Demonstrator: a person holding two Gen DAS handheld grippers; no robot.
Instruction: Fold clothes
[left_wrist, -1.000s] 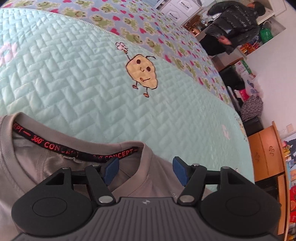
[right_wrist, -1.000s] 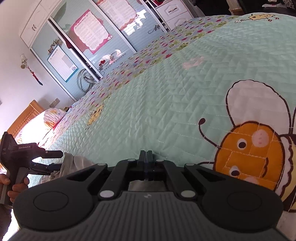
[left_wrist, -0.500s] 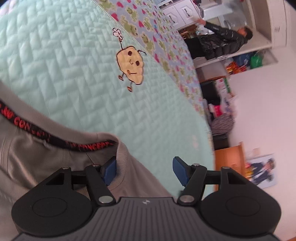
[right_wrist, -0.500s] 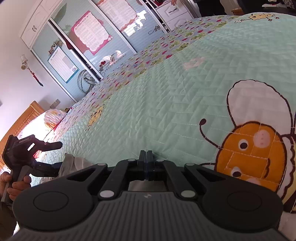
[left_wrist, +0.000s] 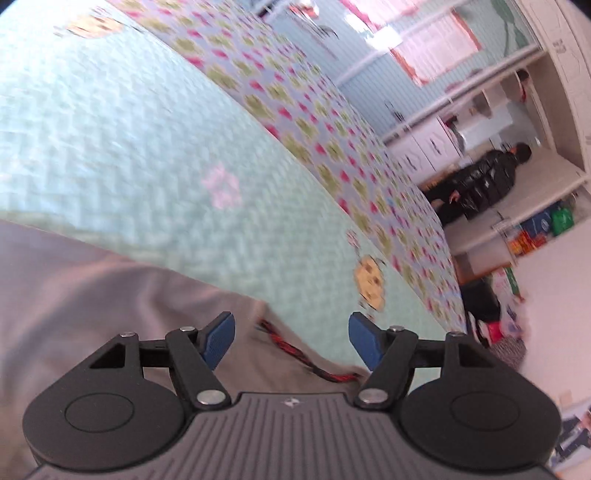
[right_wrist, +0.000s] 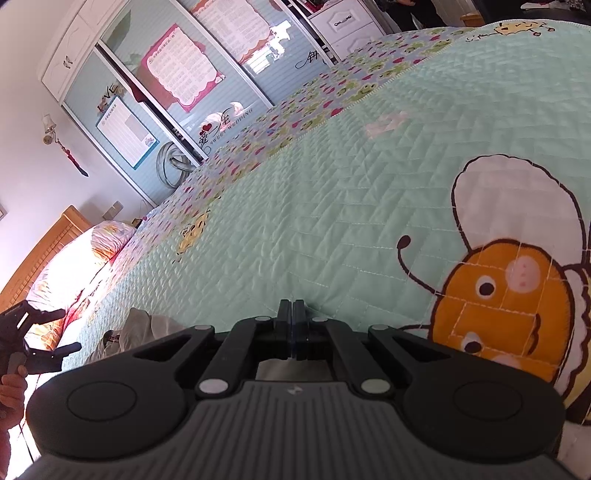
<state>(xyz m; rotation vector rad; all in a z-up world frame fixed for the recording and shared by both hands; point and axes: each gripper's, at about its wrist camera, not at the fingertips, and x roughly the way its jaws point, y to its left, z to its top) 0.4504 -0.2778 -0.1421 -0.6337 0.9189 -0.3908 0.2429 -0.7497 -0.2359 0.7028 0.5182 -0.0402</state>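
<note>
A grey-beige cotton T-shirt with a black neck tape lettered in red (left_wrist: 122, 295) lies on the mint-green quilted bedspread (left_wrist: 129, 155), filling the lower left of the left wrist view; its collar with the red-lettered tape runs between the two blue pads just past the gripper's body. In the right wrist view a bunched part of the same garment (right_wrist: 144, 328) shows at lower left on the bedspread (right_wrist: 332, 221), and a small patch of pale cloth sits just behind the closed fingers.

The left gripper (left_wrist: 291, 338) stands wide, its jaws having just been opening further; the collar lies in the gap but neither blue pad presses on it. This view is blurred by motion. The right gripper (right_wrist: 292, 326) has its fingers pressed together, tips down at the bedspread; whether cloth is pinched between them cannot be told. At the far left edge of that view the other black gripper (right_wrist: 40, 339) appears with fingers spread, held by a hand (right_wrist: 11, 391).

The bedspread carries an orange cartoon bee with white wings (right_wrist: 509, 295) to the right of the right gripper, and a border of frogs and pink hearts (left_wrist: 314, 110). Beyond the bed, a wardrobe with pale sliding doors and pink posters (right_wrist: 177, 85) stands. A person in a black puffy jacket (left_wrist: 484, 181) stands by white shelves
</note>
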